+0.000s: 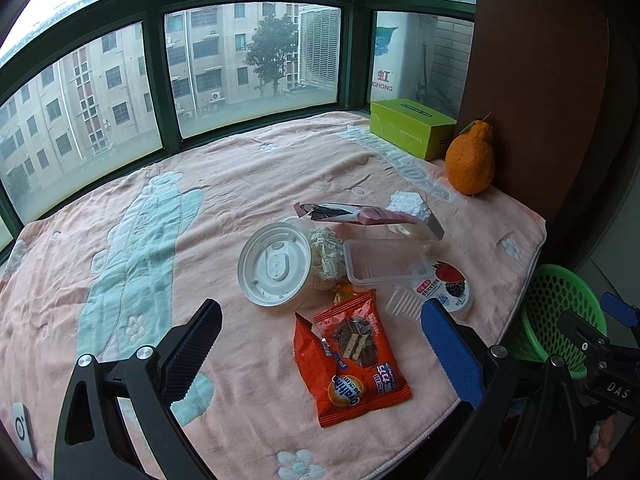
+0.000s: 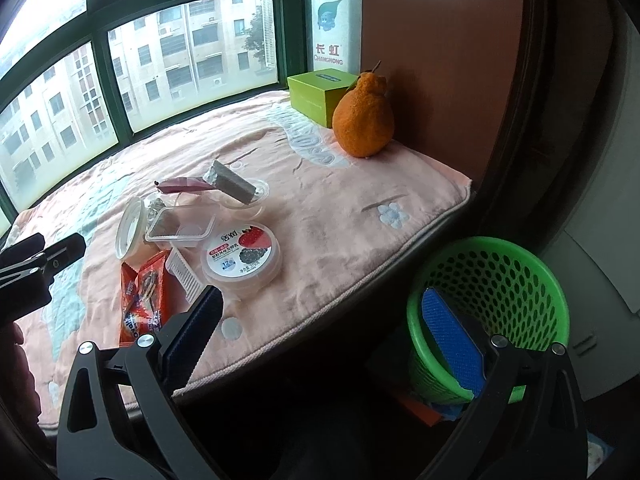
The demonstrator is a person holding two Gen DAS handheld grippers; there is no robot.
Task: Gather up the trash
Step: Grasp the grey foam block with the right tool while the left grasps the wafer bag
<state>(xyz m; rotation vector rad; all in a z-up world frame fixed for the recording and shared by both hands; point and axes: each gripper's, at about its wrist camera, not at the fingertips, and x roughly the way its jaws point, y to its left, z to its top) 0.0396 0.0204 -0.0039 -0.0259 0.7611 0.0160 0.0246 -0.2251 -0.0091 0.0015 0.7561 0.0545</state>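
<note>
A pile of trash lies on the pink blanket (image 1: 248, 168): an orange Ovaltine wrapper (image 1: 352, 356), a white lidded cup (image 1: 276, 266) on its side, a clear plastic tray (image 1: 386, 260), a yogurt tub (image 1: 448, 284) and a pink wrapper (image 1: 348, 212). My left gripper (image 1: 320, 344) is open and empty, its jaws either side of the orange wrapper, above it. My right gripper (image 2: 320, 336) is open and empty, off the blanket's edge beside the green basket (image 2: 496, 280). The right wrist view shows the wrapper (image 2: 146, 296), cup (image 2: 130, 226), tray (image 2: 180, 226) and tub (image 2: 242, 256).
A green box (image 1: 412, 126) and a large orange fruit (image 1: 470, 160) stand at the back right by a brown wall. Green-framed windows run behind the blanket. The green basket (image 1: 556, 312) stands on the floor below the blanket's right edge.
</note>
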